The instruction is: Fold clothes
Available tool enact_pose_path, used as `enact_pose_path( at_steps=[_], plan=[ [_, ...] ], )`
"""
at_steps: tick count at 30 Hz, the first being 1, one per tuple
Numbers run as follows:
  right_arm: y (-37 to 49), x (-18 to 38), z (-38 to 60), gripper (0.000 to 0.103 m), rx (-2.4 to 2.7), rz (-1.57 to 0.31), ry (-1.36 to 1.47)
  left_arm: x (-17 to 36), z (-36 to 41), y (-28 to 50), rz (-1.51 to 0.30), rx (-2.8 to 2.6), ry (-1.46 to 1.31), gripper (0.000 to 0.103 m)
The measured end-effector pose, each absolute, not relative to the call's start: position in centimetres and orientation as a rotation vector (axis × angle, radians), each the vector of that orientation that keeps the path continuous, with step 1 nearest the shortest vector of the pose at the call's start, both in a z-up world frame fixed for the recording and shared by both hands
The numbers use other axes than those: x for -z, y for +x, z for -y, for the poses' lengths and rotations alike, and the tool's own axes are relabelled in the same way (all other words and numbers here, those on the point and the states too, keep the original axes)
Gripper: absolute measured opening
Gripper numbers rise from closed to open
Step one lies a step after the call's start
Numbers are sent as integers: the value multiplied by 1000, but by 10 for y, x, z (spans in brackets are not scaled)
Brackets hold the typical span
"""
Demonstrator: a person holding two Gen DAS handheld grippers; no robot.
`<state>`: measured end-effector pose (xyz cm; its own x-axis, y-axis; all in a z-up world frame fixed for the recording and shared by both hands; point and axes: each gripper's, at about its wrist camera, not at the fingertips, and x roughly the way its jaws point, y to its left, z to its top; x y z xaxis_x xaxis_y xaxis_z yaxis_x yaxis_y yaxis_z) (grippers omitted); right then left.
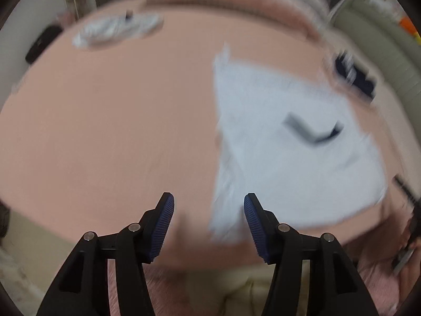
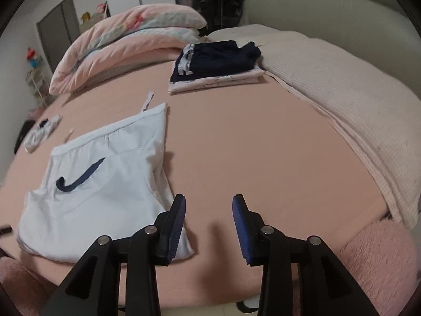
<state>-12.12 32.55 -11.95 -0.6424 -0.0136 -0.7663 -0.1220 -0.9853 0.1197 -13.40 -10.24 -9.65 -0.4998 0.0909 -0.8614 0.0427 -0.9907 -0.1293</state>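
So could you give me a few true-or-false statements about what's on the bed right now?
1. The white garment lies on the bed. True.
2. The right hand-held gripper grips the garment. False: its jaws are open with nothing between them.
3. A dark garment tops a folded pile. True.
4. The white garment carries a red mark. False: it is dark blue.
5. The left hand-held gripper is open. True.

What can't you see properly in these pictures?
- Left wrist view: all smeared by motion blur; the white shirt has fuzzy edges, and the small grey cloth can't be identified.
- Right wrist view: the shirt's near corner sits behind a finger.
- Dark folded pile: garment types unclear.
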Motion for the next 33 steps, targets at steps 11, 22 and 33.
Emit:
enact_pose_path(
  at_steps=[11, 22, 33],
  plan=[
    [-116, 139, -210, 36, -3060, 342, -1561, 156, -2, -121, -291, -2497, -1576, 52],
    [-114, 141, -329, 36, -2818, -232, -1504, 129, 51, -121, 58, -2591, -1586, 54],
    [-115, 140, -318, 34, -2841, -167, -1526, 149, 64, -136, 19, -2647, -1651, 54]
  ],
)
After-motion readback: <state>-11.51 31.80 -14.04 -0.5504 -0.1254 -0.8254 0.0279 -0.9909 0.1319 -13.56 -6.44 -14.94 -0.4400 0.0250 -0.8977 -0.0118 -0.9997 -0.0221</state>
